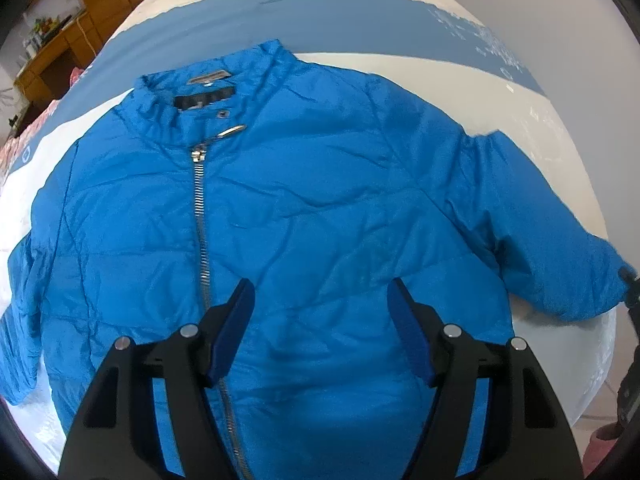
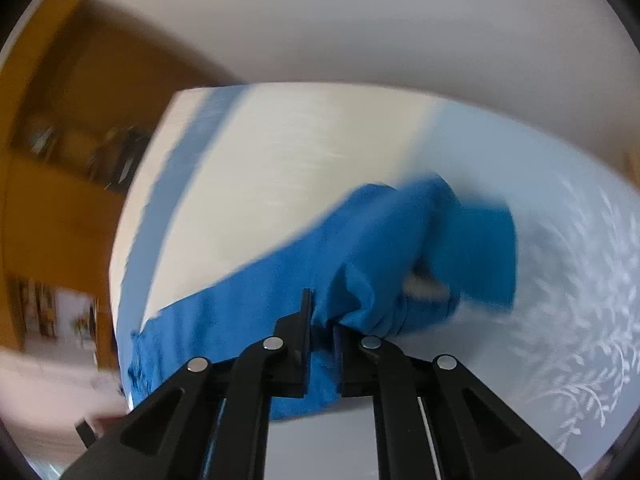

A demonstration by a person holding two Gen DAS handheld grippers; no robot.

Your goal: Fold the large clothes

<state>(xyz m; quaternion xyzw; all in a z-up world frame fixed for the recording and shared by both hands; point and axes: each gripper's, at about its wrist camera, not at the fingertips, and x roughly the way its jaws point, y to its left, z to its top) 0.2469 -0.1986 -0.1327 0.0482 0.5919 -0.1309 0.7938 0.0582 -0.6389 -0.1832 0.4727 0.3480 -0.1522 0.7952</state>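
A bright blue padded jacket lies front up on the bed, zipped, its collar at the far side and its silver zipper running down the left of centre. My left gripper is open and empty, hovering above the jacket's lower front. The jacket's right sleeve stretches to the right edge, where my right gripper is just visible at the cuff. In the right wrist view my right gripper is shut on the blue sleeve fabric, which bunches ahead of the fingers.
The bed has a white quilt with a blue band across the far side. Wooden furniture stands beyond the bed's far left corner. The floor shows past the bed's right edge.
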